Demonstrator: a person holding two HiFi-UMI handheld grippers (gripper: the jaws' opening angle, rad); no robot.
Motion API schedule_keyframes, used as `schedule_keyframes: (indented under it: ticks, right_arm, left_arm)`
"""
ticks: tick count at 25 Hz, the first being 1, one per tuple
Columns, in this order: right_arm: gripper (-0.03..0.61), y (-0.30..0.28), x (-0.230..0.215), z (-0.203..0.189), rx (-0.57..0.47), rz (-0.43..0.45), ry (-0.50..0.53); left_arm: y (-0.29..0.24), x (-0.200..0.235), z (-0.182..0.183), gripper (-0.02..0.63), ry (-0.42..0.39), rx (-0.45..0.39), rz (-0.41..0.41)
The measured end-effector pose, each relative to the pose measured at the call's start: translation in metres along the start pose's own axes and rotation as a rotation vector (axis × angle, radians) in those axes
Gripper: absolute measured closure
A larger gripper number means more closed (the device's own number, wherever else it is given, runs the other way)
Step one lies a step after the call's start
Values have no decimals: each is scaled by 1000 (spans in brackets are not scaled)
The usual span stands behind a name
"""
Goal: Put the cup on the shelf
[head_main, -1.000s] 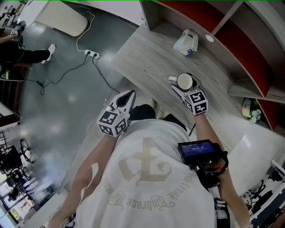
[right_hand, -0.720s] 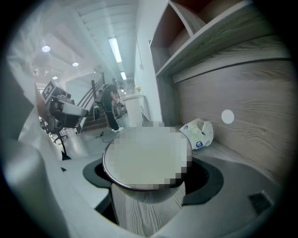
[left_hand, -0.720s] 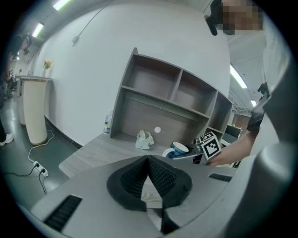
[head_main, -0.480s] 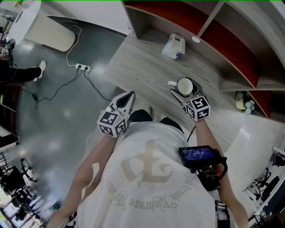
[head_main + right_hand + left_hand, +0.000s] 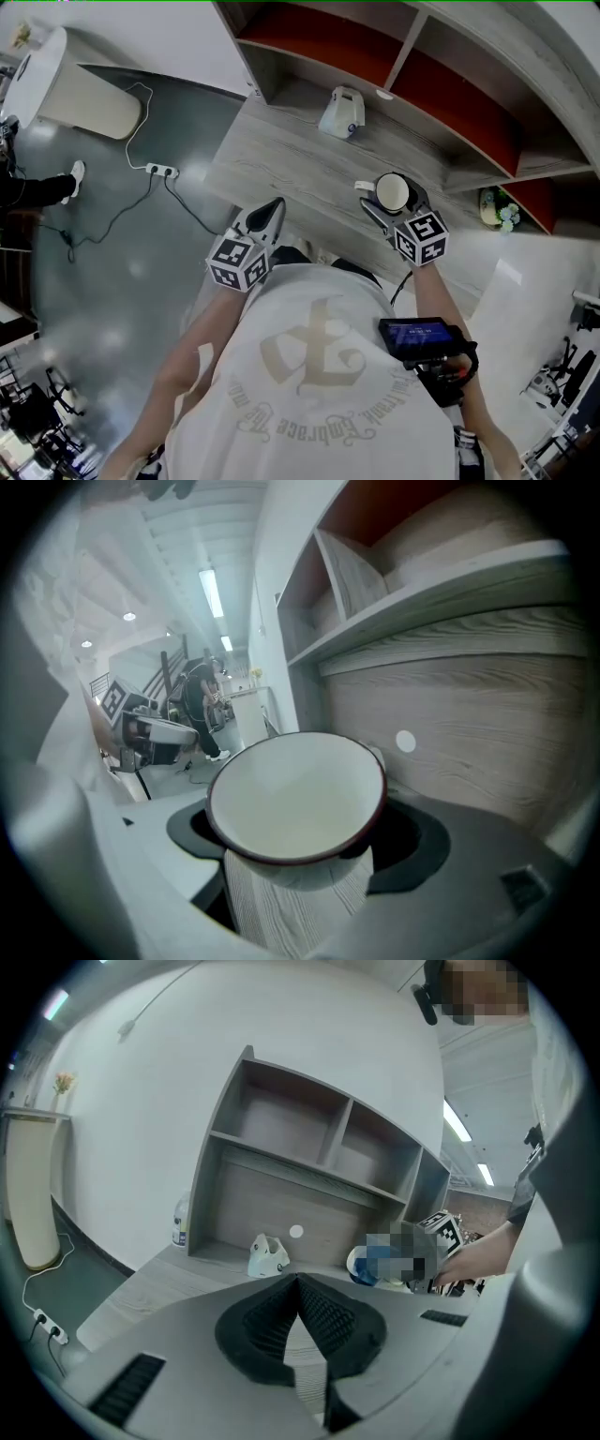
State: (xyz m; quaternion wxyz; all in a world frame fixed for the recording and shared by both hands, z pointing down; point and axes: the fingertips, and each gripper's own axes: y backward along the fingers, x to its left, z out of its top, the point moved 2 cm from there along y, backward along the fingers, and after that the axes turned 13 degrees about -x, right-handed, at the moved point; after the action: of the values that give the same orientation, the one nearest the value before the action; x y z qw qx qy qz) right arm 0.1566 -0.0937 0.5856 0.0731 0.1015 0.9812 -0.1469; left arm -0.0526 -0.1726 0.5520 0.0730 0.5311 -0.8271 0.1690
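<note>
A white cup (image 5: 391,190) with a dark rim sits between the jaws of my right gripper (image 5: 387,202), held over the grey wooden desk (image 5: 281,155) in front of the shelf (image 5: 441,141). In the right gripper view the cup (image 5: 295,794) fills the middle, mouth up and tilted toward the camera, and the right gripper (image 5: 300,841) is shut on its sides. The lower shelf board (image 5: 441,592) runs above and behind it. My left gripper (image 5: 275,208) hangs at the desk's near edge. Its jaws (image 5: 298,1283) are shut, with nothing between them.
A white bag-like object (image 5: 340,112) stands on the desk near the shelf's left bay. A small white disc (image 5: 405,742) marks the back panel. A bottle (image 5: 180,1222) stands left of the shelf. A power strip and cable (image 5: 159,171) lie on the floor, and flowers (image 5: 497,208) sit at the right.
The head view has swung so that more of the shelf shows at the top. Both grippers keep about the same place in the picture, and the right one still holds the cup.
</note>
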Motion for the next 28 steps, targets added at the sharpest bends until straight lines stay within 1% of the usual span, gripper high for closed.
schedule_keyframes:
  ticks: [7, 10, 13, 15, 20, 24, 28]
  right_arm:
    - [163, 16, -14, 25, -21, -38, -47]
    - [163, 24, -16, 35, -22, -49, -32]
    - [163, 33, -16, 45, -21, -57, -4]
    - [163, 38, -16, 52, -22, -65, 10]
    - [163, 50, -22, 69, -47, -90, 1]
    - [163, 50, -29, 81, -61, -103, 15]
    - [163, 62, -30, 94, -57, -112, 41]
  left_arm:
    - [-20, -4, 7, 612, 1, -3, -52]
    - [-23, -10, 9, 612, -21, 3, -79]
    - [-27, -17, 11, 612, -55, 8, -120]
    - [-31, -22, 13, 612, -63, 6, -147]
    - [-38, -29, 16, 612, -66, 12, -208]
    - [-37, -24, 16, 612, -64, 13, -224]
    - [-37, -28, 11, 612, -58, 24, -250]
